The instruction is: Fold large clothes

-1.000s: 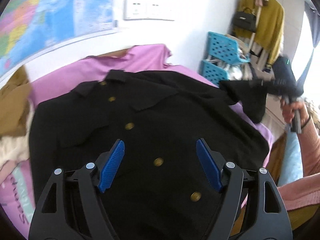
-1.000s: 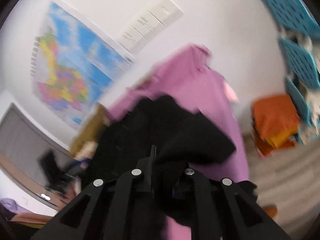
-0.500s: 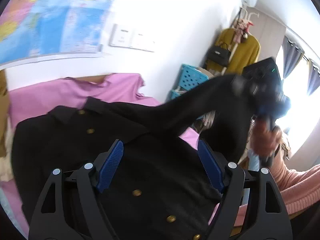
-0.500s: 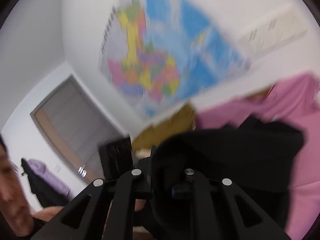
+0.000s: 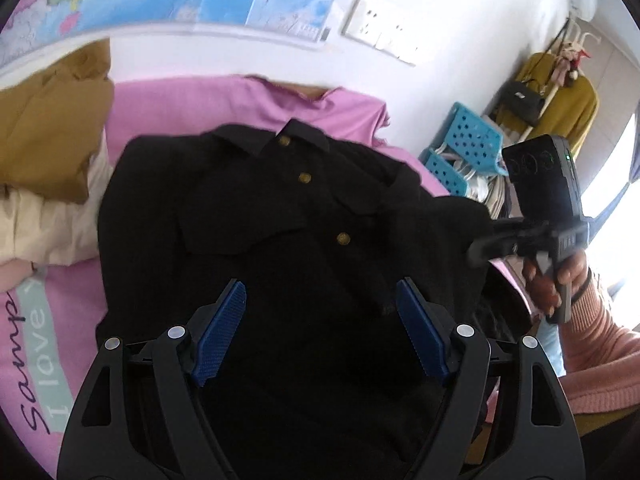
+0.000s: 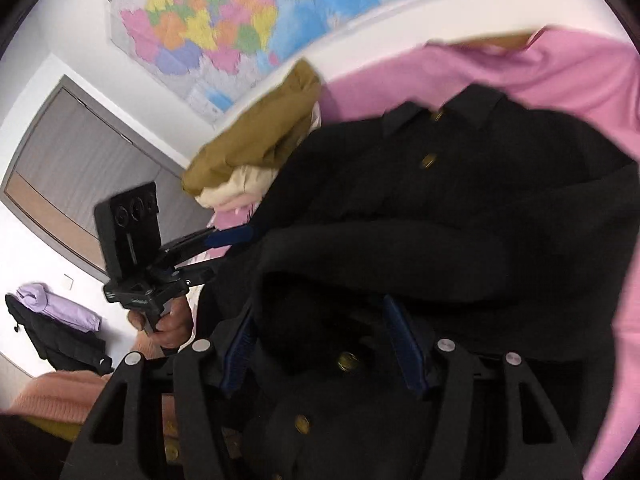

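**Black, gold and pink**

The jacket (image 5: 248,216) is black with gold buttons (image 5: 343,239). Under it the sheet (image 5: 224,100) is pink. A mustard garment (image 5: 44,120) lies over a cream one (image 5: 52,224). Both tools carry blue ribbed pads (image 5: 218,338). The baskets (image 5: 472,144) are turquoise; the wall map (image 6: 224,20) is multicoloured.

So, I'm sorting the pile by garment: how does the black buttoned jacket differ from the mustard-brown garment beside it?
The black buttoned jacket lies spread flat, collar toward the wall, on the pink sheet; the mustard-brown garment sits bunched in a heap at the sheet's edge. The jacket shows a row of gold buttons; no buttons show on the mustard-brown garment. One jacket sleeve is folded across its front; the mustard-brown garment shows no fold. Neither is held by a gripper.
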`<act>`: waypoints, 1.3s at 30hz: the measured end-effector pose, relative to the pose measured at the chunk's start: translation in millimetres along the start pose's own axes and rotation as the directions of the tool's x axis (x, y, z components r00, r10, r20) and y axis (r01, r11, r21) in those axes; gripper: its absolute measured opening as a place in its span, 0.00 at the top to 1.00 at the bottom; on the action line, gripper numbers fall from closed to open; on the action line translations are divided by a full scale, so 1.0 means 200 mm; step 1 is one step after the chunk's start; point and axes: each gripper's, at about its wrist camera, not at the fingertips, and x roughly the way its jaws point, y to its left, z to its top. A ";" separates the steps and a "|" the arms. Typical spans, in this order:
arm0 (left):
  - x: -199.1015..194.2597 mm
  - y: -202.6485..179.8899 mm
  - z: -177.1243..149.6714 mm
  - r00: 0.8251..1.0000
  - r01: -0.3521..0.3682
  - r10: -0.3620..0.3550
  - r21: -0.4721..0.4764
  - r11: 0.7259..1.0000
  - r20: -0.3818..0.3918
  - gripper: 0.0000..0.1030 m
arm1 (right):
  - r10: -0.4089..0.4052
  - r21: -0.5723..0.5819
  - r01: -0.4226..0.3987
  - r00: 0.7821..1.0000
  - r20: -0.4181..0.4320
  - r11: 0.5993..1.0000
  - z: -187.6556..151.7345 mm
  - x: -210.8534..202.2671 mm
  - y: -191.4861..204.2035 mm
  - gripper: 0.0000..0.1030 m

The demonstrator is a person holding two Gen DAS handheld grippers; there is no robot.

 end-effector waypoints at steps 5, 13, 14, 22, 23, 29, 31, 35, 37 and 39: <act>0.01 -0.14 -0.01 0.995 0.099 -0.099 0.093 0.991 -0.008 0.10 | -0.220 0.081 0.208 0.956 0.193 0.975 0.06 -0.30 -0.25 0.37; 0.23 -0.32 -0.06 0.977 0.175 -0.155 0.138 0.975 -0.147 0.33 | -0.300 0.359 0.227 0.940 0.160 0.905 0.11 -0.23 -0.84 0.37; 0.27 -0.32 -0.06 0.977 0.153 -0.130 0.135 0.979 -0.169 0.49 | -0.288 0.360 0.218 0.945 0.155 0.907 0.13 -0.19 -0.85 0.39; 0.09 0.15 0.03 0.996 -0.007 -0.008 -0.172 0.985 -0.088 0.83 | -0.218 0.190 0.174 0.946 0.240 0.966 0.27 -0.19 -0.62 0.43; 0.07 0.20 0.02 0.995 -0.021 0.002 -0.193 0.981 -0.097 0.75 | -0.233 0.175 0.196 0.944 0.231 0.965 0.27 -0.19 -0.60 0.42; 0.01 0.31 -0.02 0.993 -0.075 0.052 -0.227 0.971 -0.107 0.28 | -0.297 0.168 0.279 0.951 0.090 0.945 0.26 -0.03 -0.69 0.34; -0.02 0.30 0.00 0.996 -0.053 0.035 -0.220 0.974 -0.082 0.20 | -0.296 0.189 0.279 0.953 0.068 0.942 0.25 0.02 -0.73 0.34; 0.03 0.24 0.00 0.994 -0.041 0.024 -0.155 0.987 -0.106 0.10 | -0.262 0.177 0.250 0.964 0.050 0.952 0.28 0.09 -0.75 0.82; 0.08 0.23 0.01 0.992 -0.054 0.037 -0.143 0.988 -0.121 0.11 | -0.288 0.165 0.272 0.955 0.077 0.948 0.30 0.05 -0.73 0.91; 0.10 0.25 0.01 0.992 -0.057 0.039 -0.153 0.987 -0.122 0.13 | -0.317 0.163 0.296 0.941 0.119 0.941 0.32 -0.02 -0.71 0.92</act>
